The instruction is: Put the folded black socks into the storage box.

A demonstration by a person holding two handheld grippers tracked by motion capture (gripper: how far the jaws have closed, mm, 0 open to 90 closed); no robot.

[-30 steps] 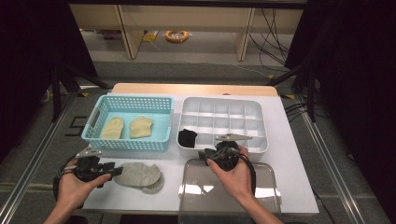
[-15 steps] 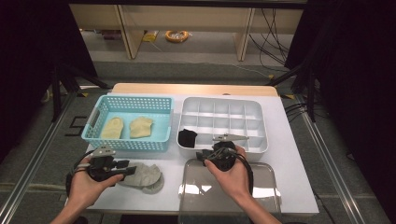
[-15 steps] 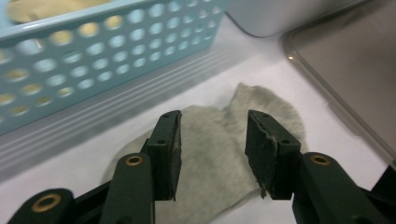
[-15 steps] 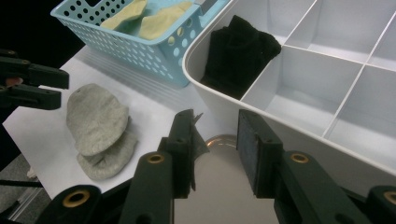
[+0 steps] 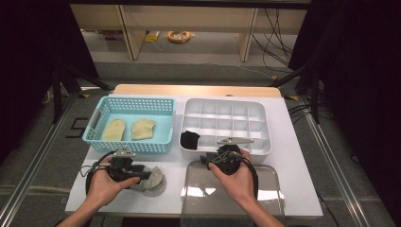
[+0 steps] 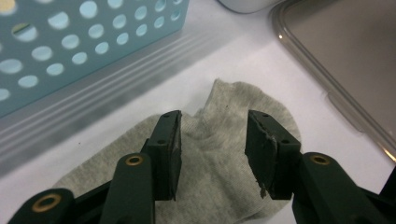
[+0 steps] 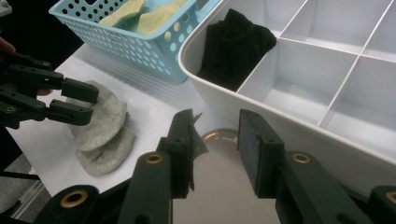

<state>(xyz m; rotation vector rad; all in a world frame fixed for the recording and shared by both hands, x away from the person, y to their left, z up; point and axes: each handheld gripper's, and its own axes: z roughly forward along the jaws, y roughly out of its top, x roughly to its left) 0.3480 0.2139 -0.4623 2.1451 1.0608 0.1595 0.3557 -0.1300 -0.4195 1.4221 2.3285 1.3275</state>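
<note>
Landmark: the pale grey pair of cotton socks lying flat on the white table top, just in front of the light blue perforated plastic basket.

Left first. Your left gripper has slid in from the left edge of the table since a second ago and now sits over the grey socks. In the left gripper view its jaws stand apart with the grey fabric between them, the pads on either side of the sock's upper part; they are not pinched on the cloth, so nothing is grasped yet. That shift means the pick-up is being lined up: lower and close next, I judge.

In the basket behind the socks lie two folded yellow socks, untouched.

Right of the grey socks: the white divided plastic organiser box, with one rolled black sock in its near-left compartment. In front of it lies the clear plastic lid, just right of the socks.

Your right gripper has not moved; it hovers over the lid's far-left corner, jaws parted and empty, near the black sock's compartment.

Likely destination for the grey pair: a free compartment.
</note>
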